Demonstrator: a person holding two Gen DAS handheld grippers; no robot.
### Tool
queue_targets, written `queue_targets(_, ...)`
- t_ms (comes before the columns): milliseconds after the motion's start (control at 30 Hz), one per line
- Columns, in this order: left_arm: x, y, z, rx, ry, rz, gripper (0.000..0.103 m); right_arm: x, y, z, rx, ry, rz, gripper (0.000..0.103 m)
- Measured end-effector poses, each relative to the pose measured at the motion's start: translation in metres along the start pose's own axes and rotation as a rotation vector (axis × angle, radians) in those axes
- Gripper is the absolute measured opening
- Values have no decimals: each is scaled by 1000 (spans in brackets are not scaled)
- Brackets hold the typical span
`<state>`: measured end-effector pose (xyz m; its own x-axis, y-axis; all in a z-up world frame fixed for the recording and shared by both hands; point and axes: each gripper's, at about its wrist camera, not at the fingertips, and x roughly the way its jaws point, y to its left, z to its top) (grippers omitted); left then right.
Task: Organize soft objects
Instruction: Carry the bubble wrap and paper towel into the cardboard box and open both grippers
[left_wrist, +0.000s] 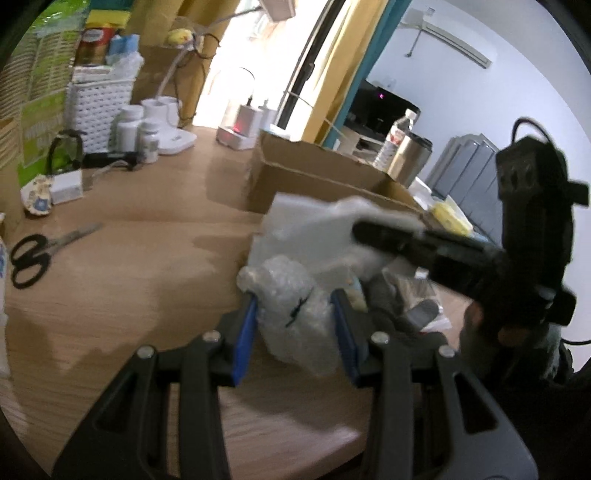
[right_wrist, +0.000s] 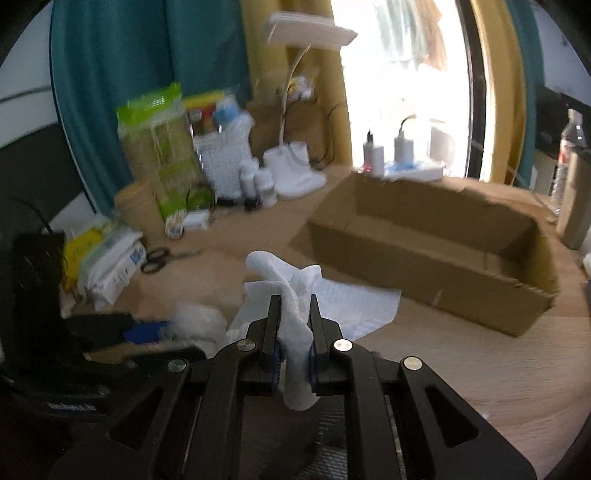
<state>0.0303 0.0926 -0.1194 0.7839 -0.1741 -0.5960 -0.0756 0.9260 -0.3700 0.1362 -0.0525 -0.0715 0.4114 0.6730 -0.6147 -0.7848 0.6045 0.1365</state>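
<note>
My left gripper (left_wrist: 293, 299) is shut on a crumpled wad of clear bubble wrap (left_wrist: 291, 302), held just above the wooden table. My right gripper (right_wrist: 293, 301) is shut on a white paper towel (right_wrist: 295, 295) whose loose end drapes onto the table. The right gripper also shows in the left wrist view (left_wrist: 373, 232), lifting the same white sheet. The open cardboard box (right_wrist: 432, 254) stands behind it, its inside bare in the right wrist view. Small soft grey and yellow items (left_wrist: 402, 299) lie under the sheet.
Black scissors (left_wrist: 33, 254) lie at the left. Pill bottles (left_wrist: 129, 129), a white basket (left_wrist: 99, 99) and a lamp base (left_wrist: 173, 136) stand at the back. A water bottle (left_wrist: 395, 136) and steel cup (left_wrist: 410, 158) stand behind the box. Tissue packs (right_wrist: 110, 262) lie left.
</note>
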Motion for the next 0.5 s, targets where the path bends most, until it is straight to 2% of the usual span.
queue_targets(133,-11,12,10,0,-37,37,41,11,5,-2,-13,26,-21,12)
queue_targets(333,-13,15,32,17,-76,58,41,-5,-8,8,10,-32,-54,12)
queue_targets(500,-4,-2,51,52,-92,47,41,-24,-24,18,25,-89,-94,12)
